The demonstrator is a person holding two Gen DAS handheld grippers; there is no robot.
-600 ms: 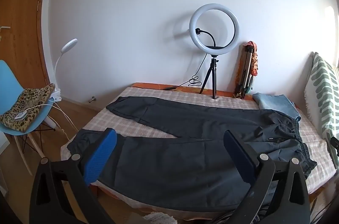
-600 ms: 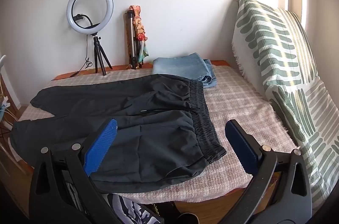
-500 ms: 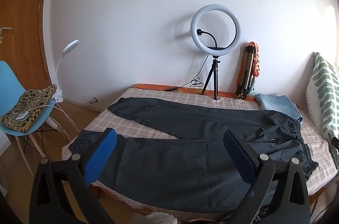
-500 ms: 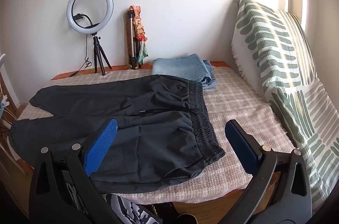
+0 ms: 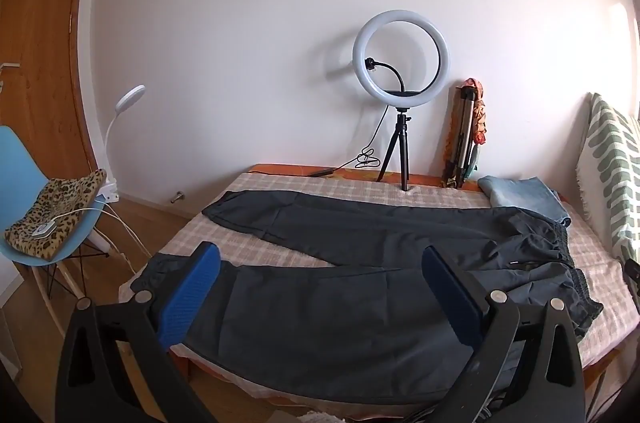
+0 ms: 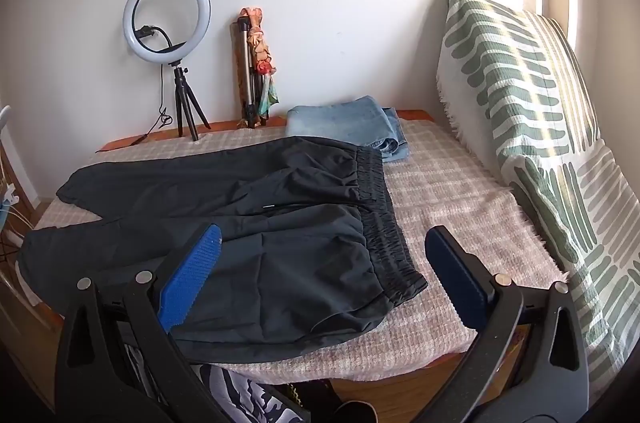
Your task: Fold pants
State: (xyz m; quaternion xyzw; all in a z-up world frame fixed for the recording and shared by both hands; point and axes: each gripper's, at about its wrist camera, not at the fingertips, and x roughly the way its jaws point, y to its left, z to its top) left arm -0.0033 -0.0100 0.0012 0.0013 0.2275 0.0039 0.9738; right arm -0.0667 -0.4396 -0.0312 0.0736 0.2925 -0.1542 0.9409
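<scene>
Black pants (image 5: 340,303) lie spread flat on the checked cloth of the table (image 5: 256,243), legs apart in a V toward the left, elastic waistband (image 6: 384,223) on the right. My left gripper (image 5: 320,267) hovers open in front of the near leg, nothing between its blue pads. In the right wrist view the same pants (image 6: 260,243) fill the table's left half. There my right gripper (image 6: 322,247) is open too, held above the near waist corner without touching it.
Folded blue jeans (image 6: 352,123) lie at the back of the table. A ring light on a tripod (image 5: 400,95) and a folded tripod (image 5: 464,135) stand by the wall. A green-patterned cushion (image 6: 540,143) leans at right. A blue chair (image 5: 44,223) stands at left.
The left wrist view has pulled back and risen slightly, so the pants look a little farther off. The right gripper has hardly moved. Both stay open.
</scene>
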